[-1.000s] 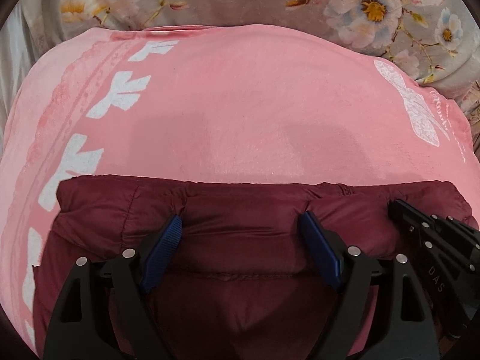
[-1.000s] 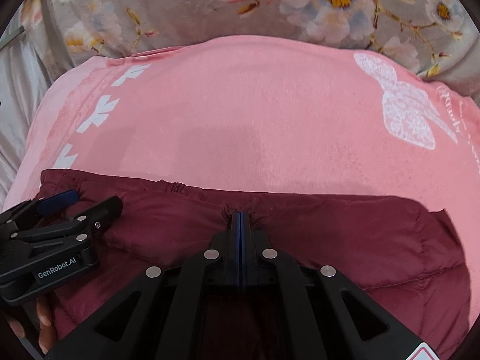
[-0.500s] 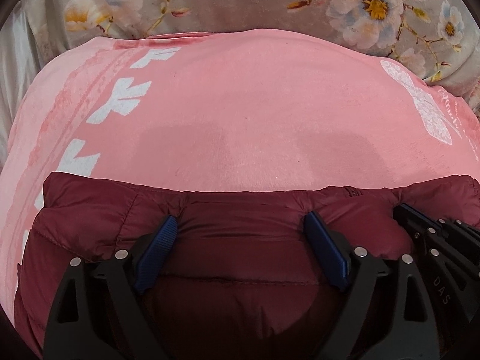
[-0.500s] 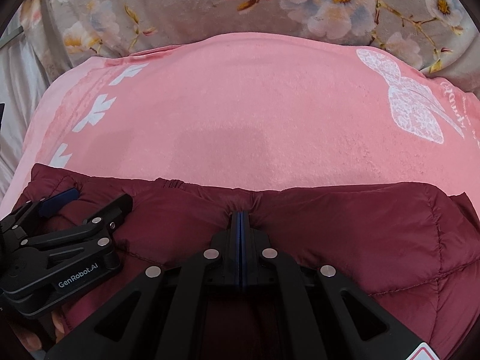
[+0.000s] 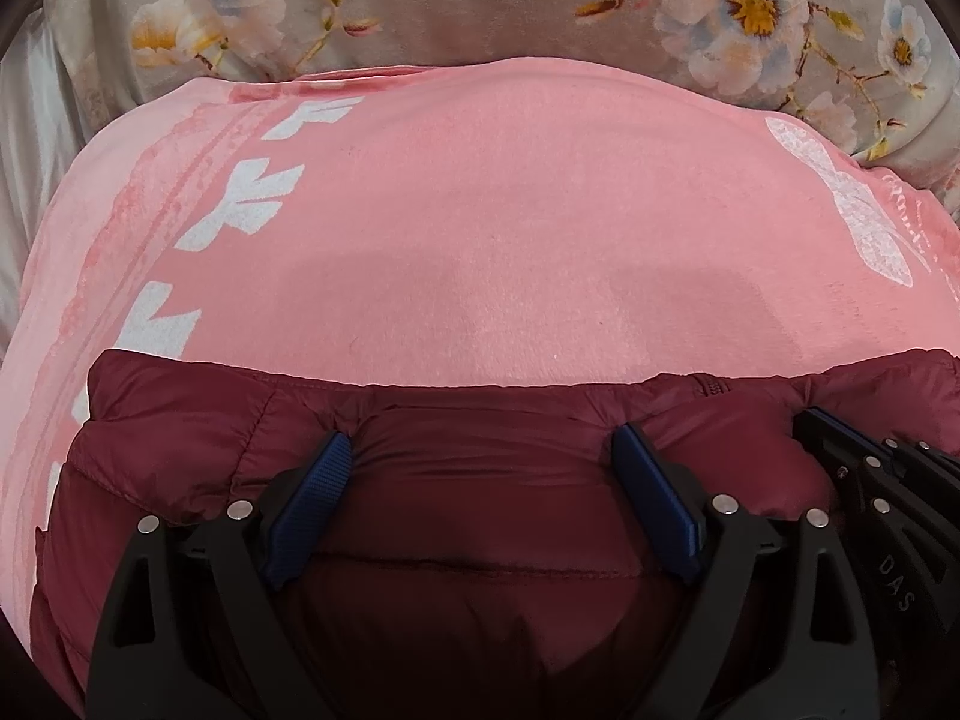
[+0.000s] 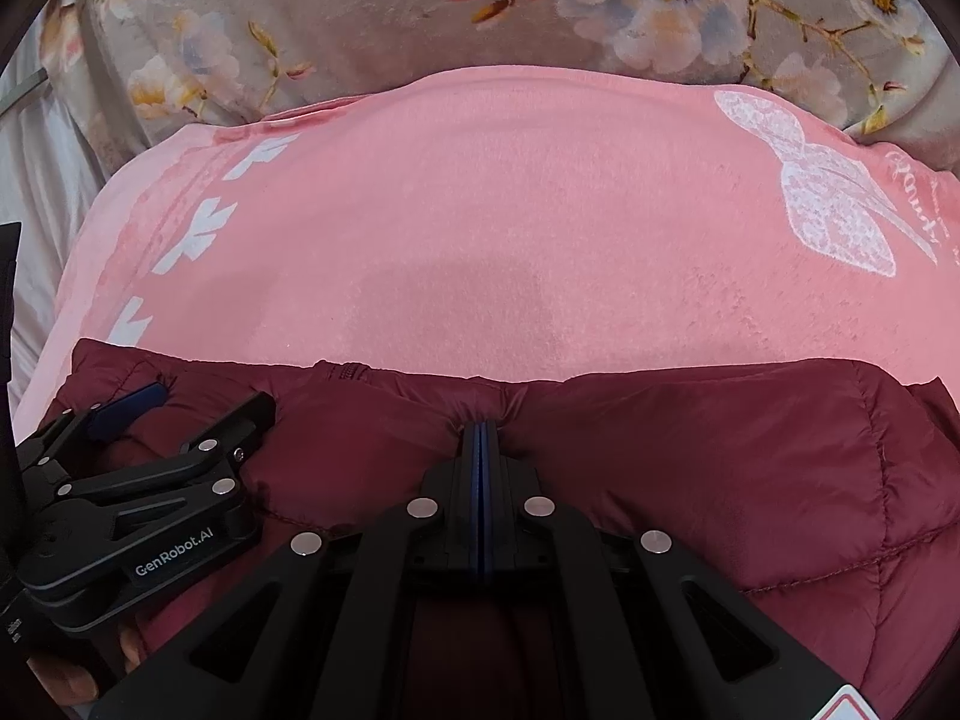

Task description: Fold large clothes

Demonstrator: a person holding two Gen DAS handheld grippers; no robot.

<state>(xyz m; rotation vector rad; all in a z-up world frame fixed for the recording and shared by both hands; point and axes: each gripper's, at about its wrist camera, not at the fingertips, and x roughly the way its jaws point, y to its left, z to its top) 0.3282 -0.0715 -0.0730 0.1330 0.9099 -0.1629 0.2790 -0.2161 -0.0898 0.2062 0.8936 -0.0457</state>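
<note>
A dark red quilted puffer jacket point(image 5: 480, 480) lies folded on a pink blanket point(image 5: 480, 228), its far edge running across both views. My left gripper point(image 5: 483, 450) is open, its blue pads resting on the jacket's top layer near that edge. My right gripper point(image 6: 480, 429) is shut on a pinch of the jacket point(image 6: 720, 468) at its far edge. The left gripper also shows in the right wrist view point(image 6: 174, 414), at the lower left. The right gripper's black fingers point(image 5: 870, 468) show at the right of the left wrist view.
The pink blanket point(image 6: 480, 210) has white flower and butterfly prints and covers the surface beyond the jacket. A grey floral bedcover point(image 6: 420, 12) lies behind it. White fabric point(image 6: 36, 168) shows at the far left.
Both grippers and the jacket edge have drawn back toward me over the pink blanket, then eased slightly forward. The left jaws stayed open and the right stayed shut on the jacket.
</note>
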